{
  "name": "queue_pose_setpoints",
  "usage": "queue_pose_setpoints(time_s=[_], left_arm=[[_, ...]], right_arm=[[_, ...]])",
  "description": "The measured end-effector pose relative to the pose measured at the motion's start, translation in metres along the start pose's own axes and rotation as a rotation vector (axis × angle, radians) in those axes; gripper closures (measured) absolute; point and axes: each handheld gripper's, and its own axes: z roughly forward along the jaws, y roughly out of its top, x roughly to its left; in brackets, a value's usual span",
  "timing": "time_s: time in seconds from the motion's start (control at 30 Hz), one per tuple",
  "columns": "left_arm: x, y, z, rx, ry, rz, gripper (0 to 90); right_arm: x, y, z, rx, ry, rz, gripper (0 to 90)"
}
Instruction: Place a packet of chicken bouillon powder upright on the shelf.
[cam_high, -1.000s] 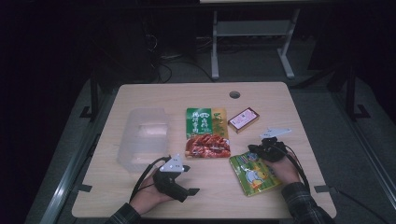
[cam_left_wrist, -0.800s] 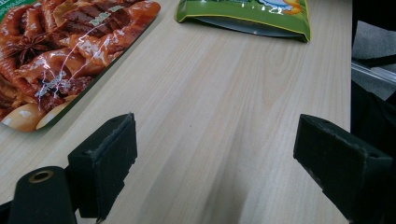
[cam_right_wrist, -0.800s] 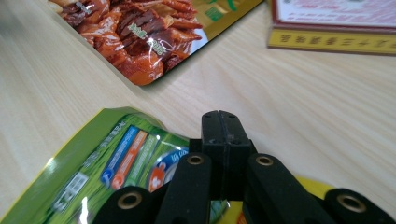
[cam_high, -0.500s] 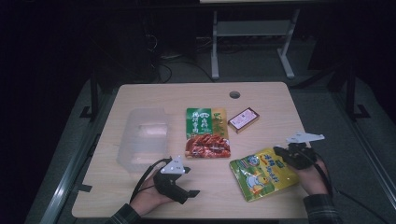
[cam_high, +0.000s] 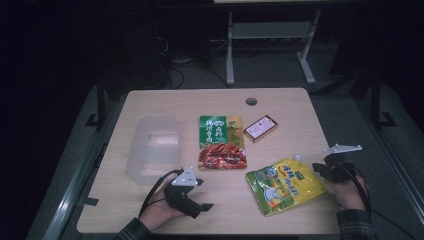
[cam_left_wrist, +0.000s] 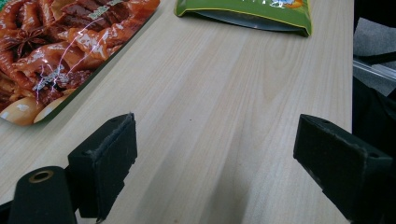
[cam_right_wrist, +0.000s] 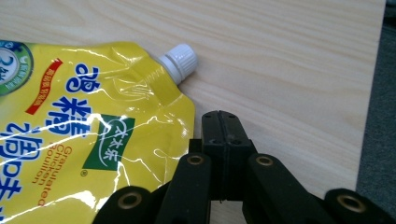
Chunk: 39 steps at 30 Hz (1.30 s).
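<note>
Yellow pouch (cam_high: 285, 184) lies flat near the table's (cam_high: 165, 102) front right corner in the high view, just beside the right gripper (cam_high: 321, 168) at the right edge, while the left gripper (cam_high: 204, 200) rests near the front edge below a clear tub (cam_high: 152, 147), with a green-and-red food packet (cam_high: 221, 141) and a small box (cam_high: 260, 128) farther back. Left gripper view: the jaws stand wide apart over bare wood, nothing between them, the food packet (cam_left_wrist: 56, 51) and the pouch's (cam_left_wrist: 247, 10) edge lying ahead. Right gripper view: the jaws are pressed together on nothing, their tips just beside the pouch's (cam_right_wrist: 88, 135) corner, below its white cap (cam_right_wrist: 178, 59).
</note>
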Motion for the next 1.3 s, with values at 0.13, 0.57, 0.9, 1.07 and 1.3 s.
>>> queue_pose_setpoints(time_s=[0.13, 0.57, 0.9, 1.07, 1.3], left_arm=[[-0.001, 0.0, 0.001, 0.001, -0.004, 0.005, 13.0], [-0.002, 0.0, 0.001, -0.001, -0.001, 0.007, 13.1], [-0.001, 0.001, -0.001, -0.009, 0.013, 0.002, 13.0], [-0.002, 0.001, 0.0, -0.011, 0.009, 0.007, 13.0], [-0.004, 0.004, 0.002, -0.027, 0.008, 0.009, 13.0]], right_arm=[[0.0, 0.0, 0.005, 0.01, 0.027, -0.006, 89.9], [0.011, 0.001, 0.005, 0.011, 0.092, -0.034, 89.9], [0.05, 0.002, 0.007, 0.026, 0.207, -0.116, 89.9], [0.069, 0.008, 0.011, 0.025, 0.248, -0.166, 89.9], [0.103, 0.02, 0.022, 0.028, 0.324, -0.257, 89.9]])
